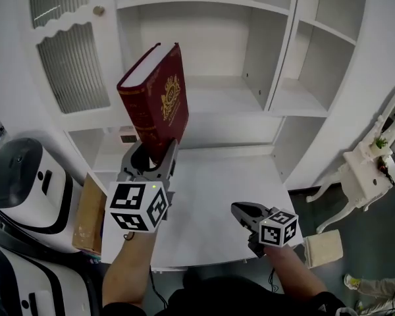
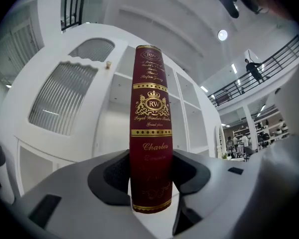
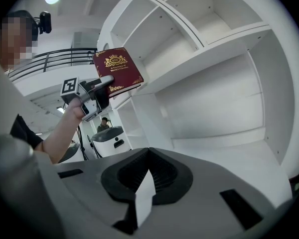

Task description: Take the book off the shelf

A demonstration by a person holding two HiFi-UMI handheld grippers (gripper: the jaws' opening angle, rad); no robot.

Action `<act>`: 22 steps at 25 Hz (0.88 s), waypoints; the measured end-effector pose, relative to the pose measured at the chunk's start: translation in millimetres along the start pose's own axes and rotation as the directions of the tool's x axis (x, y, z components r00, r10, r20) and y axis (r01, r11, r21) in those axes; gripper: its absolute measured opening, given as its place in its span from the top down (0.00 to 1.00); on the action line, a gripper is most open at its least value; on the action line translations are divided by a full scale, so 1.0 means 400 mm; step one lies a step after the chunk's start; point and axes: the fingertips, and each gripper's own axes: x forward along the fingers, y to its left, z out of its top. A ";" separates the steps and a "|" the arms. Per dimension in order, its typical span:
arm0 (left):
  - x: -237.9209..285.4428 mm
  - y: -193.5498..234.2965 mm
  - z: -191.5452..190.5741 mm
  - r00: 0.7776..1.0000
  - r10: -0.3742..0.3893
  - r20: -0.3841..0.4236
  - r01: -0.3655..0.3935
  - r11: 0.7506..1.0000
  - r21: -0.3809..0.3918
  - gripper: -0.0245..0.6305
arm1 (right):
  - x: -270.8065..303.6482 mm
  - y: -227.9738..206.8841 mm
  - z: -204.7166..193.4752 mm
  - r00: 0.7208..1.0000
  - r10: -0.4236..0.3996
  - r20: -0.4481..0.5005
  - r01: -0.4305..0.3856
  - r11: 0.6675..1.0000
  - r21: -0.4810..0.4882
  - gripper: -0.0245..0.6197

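Far left, a white machine point(image 1: 26, 176) stands on the floor, with a cardboard box point(image 1: 89, 212) tucked against the left edge of the white ledge point(image 1: 230, 183). Now the left gripper point(image 1: 155, 153): its jaws are clamped on the bottom end of the dark red book point(image 1: 155, 94), pads pressed to both covers. The book stands nearly upright, tilted a little, gold crest on the cover and gold lettering down the spine (the left gripper view looks straight at it). It's in the air in front of the white shelf unit point(image 1: 276, 58), above the ledge's left part and clear of the shelf boards. Over to the right gripper point(image 1: 239, 209): jaws closed together, nothing between them, low over the ledge's front right corner. Far right, a small white table point(image 1: 365, 176) on the floor.
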 end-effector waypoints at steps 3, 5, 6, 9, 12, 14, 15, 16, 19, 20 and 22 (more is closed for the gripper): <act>-0.018 -0.077 -0.012 1.000 -0.001 0.000 0.001 1.000 -0.003 0.63 | -0.057 -0.030 -0.020 1.000 0.017 -0.015 -0.017 1.000 -0.007 0.94; -0.027 -0.136 -0.025 1.000 0.008 -0.004 -0.008 1.000 -0.006 0.63 | -0.109 -0.057 -0.031 1.000 0.023 -0.019 -0.023 1.000 -0.011 0.94; -0.029 -0.169 -0.034 1.000 0.011 -0.008 -0.011 1.000 -0.005 0.63 | -0.138 -0.071 -0.036 1.000 0.025 -0.014 -0.025 1.000 -0.011 0.94; -0.027 -0.272 -0.071 1.000 0.005 -0.028 -0.005 1.000 0.004 0.63 | -0.224 -0.116 -0.045 0.999 0.033 0.005 -0.032 0.999 -0.015 0.94; -0.029 -0.377 -0.124 0.998 -0.005 -0.062 0.006 1.000 0.005 0.63 | -0.306 -0.163 -0.069 0.999 0.033 0.014 -0.033 0.999 -0.016 0.94; -0.031 -0.443 -0.154 0.996 -0.010 -0.083 0.010 1.000 0.002 0.63 | -0.356 -0.192 -0.081 0.999 0.035 0.026 -0.035 0.999 -0.012 0.94; -0.031 -0.471 -0.167 0.996 -0.011 -0.091 0.011 1.000 -0.001 0.63 | -0.376 -0.203 -0.084 0.999 0.037 0.032 -0.037 0.999 -0.011 0.94; -0.032 -0.495 -0.178 0.995 -0.013 -0.098 0.013 1.000 -0.006 0.63 | -0.394 -0.212 -0.087 0.999 0.039 0.037 -0.039 0.999 -0.010 0.94; -0.040 -0.549 -0.214 0.993 -0.019 -0.114 0.016 0.999 -0.028 0.63 | -0.438 -0.226 -0.090 0.997 0.042 0.057 -0.042 0.999 -0.008 0.94; -0.042 -0.561 -0.225 0.993 -0.023 -0.119 0.019 0.999 -0.032 0.63 | -0.448 -0.229 -0.087 0.997 0.040 0.067 -0.039 0.999 -0.010 0.94; -0.046 -0.575 -0.249 0.991 -0.032 -0.130 0.028 0.999 -0.029 0.63 | -0.464 -0.234 -0.077 0.996 0.027 0.088 -0.025 1.000 -0.019 0.94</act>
